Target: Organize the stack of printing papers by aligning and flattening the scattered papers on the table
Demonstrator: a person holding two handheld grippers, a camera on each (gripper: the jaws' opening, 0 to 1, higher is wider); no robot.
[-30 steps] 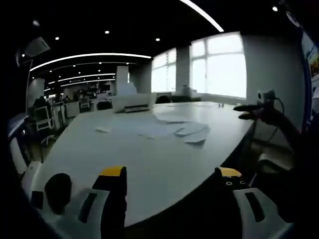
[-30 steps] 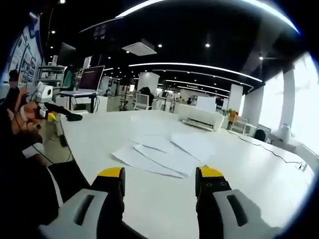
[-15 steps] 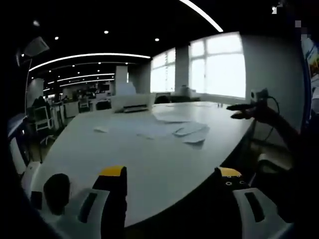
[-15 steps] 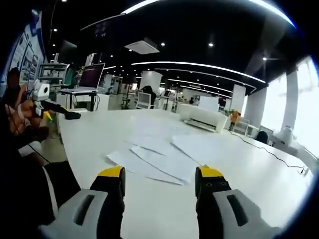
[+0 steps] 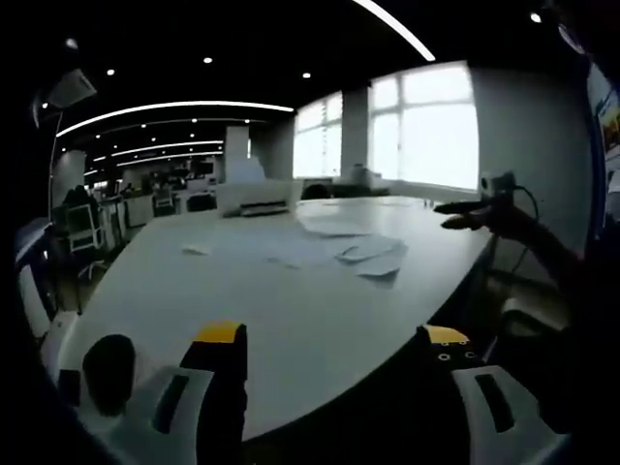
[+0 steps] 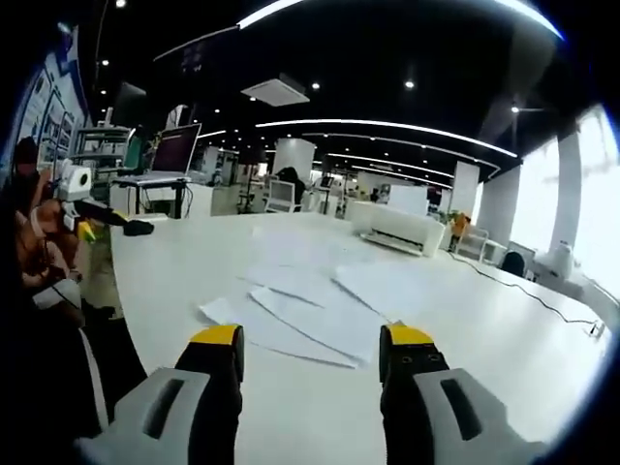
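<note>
White table (image 6: 542, 339) w/ scattered papers (image 6: 320, 305) mid-surface, printer (image 6: 392, 228) at far end.

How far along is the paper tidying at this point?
Nothing looks done yet: the papers lie fanned out and overlapping on the white table, not squared into a stack. Nothing is in hand either: the right gripper hovers open just short of the sheets, and the left gripper is open near the table's edge. Gathering, aligning and flattening all remain.

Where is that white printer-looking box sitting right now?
The white printer-like box sits on the far side of the large white table, beyond the scattered white paper sheets; in the left gripper view it is far, left of centre.
</note>
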